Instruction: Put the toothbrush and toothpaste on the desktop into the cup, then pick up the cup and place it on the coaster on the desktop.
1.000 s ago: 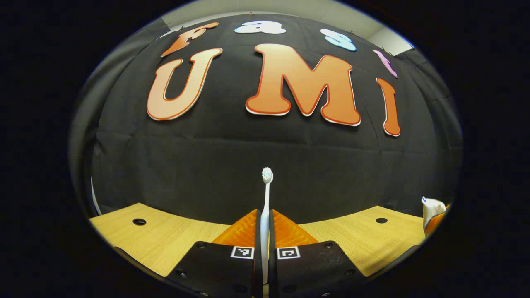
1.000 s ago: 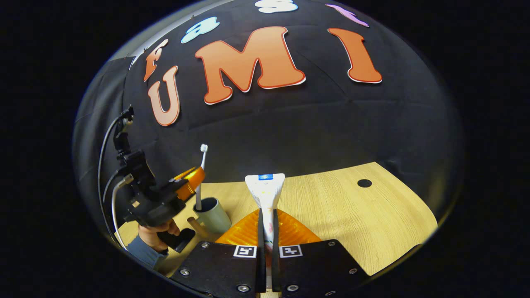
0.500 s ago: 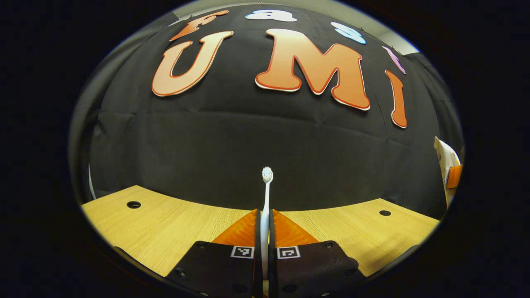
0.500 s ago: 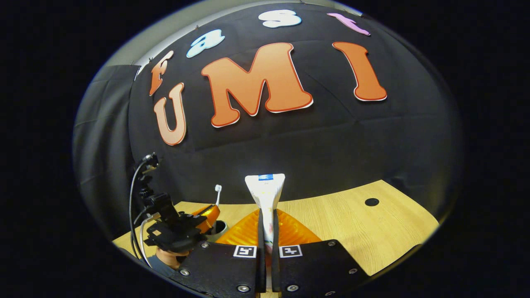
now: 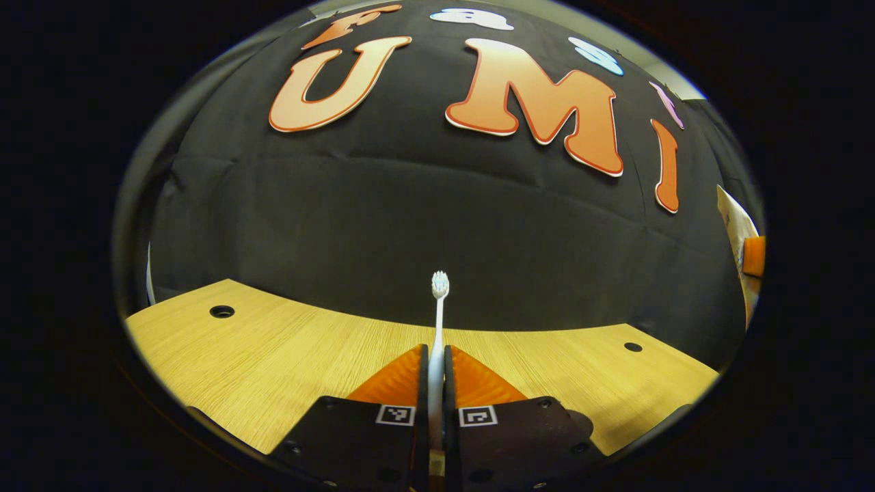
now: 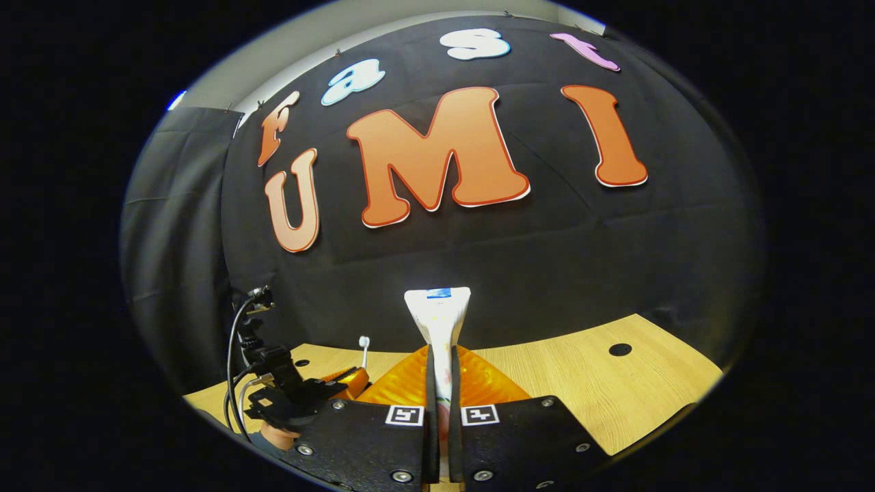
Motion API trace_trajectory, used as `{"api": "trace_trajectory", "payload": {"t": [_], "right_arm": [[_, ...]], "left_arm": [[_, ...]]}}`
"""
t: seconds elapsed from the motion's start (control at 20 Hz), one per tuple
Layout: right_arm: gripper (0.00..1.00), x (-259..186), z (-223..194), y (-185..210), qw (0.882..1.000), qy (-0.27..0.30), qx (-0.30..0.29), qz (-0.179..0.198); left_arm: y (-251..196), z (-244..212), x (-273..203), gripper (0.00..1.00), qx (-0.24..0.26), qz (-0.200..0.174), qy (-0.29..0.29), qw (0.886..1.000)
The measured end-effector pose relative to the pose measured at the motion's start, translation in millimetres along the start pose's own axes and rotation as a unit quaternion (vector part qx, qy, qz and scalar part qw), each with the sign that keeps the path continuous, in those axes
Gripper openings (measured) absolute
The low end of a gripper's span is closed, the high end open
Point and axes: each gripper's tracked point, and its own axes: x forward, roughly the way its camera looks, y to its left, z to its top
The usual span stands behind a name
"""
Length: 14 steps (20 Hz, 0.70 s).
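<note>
I've lowered the left gripper point(image 5: 435, 383); more desktop point(image 5: 287, 355) shows under it than a second ago. Its fingers clamp the one toothbrush point(image 5: 438, 321), upright over the near edge. My right gripper point(image 6: 442, 389) has risen, fingers clamped on the one toothpaste point(image 6: 438, 321). Neither is in the cup yet, I judge.

A staged recording booth is shown, probably within a lab. A black cloth wall point(image 6: 547, 253) is hung behind a bare wooden desktop point(image 5: 273, 355) drilled with round holes point(image 5: 221, 311).
</note>
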Motion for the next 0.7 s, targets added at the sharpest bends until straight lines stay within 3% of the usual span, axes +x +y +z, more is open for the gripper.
{"api": "trace_trajectory", "payload": {"t": [0.25, 0.3, 0.4, 0.45, 0.5, 0.55, 0.65, 0.7], "right_arm": [[0.05, 7, -2, 18, 1.000, -0.001, 0.008, 0.015], [0.05, 8, -1, 21, 1.000, -0.004, 0.009, 0.018], [0.05, 12, 2, 28, 1.000, -0.012, 0.013, 0.026], [0.05, 15, 3, 31, 0.999, -0.017, 0.016, 0.032], [0.05, 16, 5, 35, 0.999, -0.021, 0.019, 0.037], [0.06, 17, 7, 38, 0.998, -0.026, 0.021, 0.044], [0.06, 21, 8, 43, 0.998, -0.033, 0.020, 0.053], [0.06, 24, 7, 45, 0.998, -0.033, 0.022, 0.055]], "left_arm": [[6, 0, -19, 0.16, 0.000, -0.005, 0.017, 1.000], [8, 0, -21, 0.25, 0.005, -0.002, 0.021, 1.000], [10, -1, -30, 0.30, 0.009, -0.006, 0.029, 1.000], [10, 1, -36, 0.44, 0.010, -0.009, 0.029, 1.000], [10, 4, -41, 0.46, 0.010, -0.014, 0.026, 1.000], [11, 9, -48, 0.67, 0.013, -0.015, 0.023, 1.000], [20, 18, -58, 0.87, 0.022, 0.000, 0.012, 1.000], [23, 22, -65, 0.92, 0.026, 0.004, 0.008, 1.000]]}}
